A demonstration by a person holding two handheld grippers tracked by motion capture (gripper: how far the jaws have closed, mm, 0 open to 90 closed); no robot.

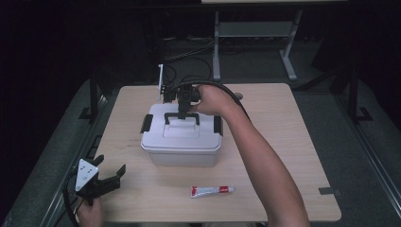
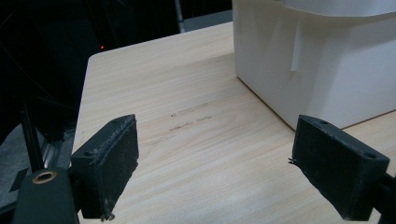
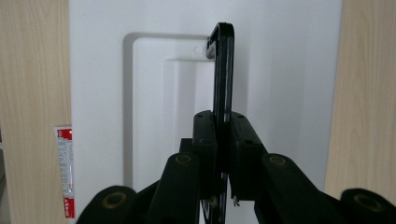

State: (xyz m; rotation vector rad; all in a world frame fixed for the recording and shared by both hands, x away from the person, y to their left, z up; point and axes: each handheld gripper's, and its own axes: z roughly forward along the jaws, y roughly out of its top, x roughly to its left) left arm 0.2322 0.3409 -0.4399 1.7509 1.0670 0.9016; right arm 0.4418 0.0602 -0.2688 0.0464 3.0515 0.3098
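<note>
A white plastic box (image 1: 182, 142) with black side latches stands in the middle of the table. Its black carry handle (image 1: 181, 117) is raised upright on the lid. My right gripper (image 1: 181, 112) reaches down from the far side and is shut on that handle (image 3: 222, 79); in the right gripper view both pads (image 3: 205, 140) press the thin black bar. My left gripper (image 1: 109, 177) rests at the table's near left corner, open, with nothing between its pads (image 2: 114, 156). The box's white wall (image 2: 322, 60) lies beyond them to the right.
A red and white tube (image 1: 212, 190) lies on the wooden table (image 1: 293, 156) near the front edge, below the box; the tube (image 3: 65, 172) also appears beside the lid. Cables and a grey desk frame (image 1: 255, 33) stand on the floor behind the table.
</note>
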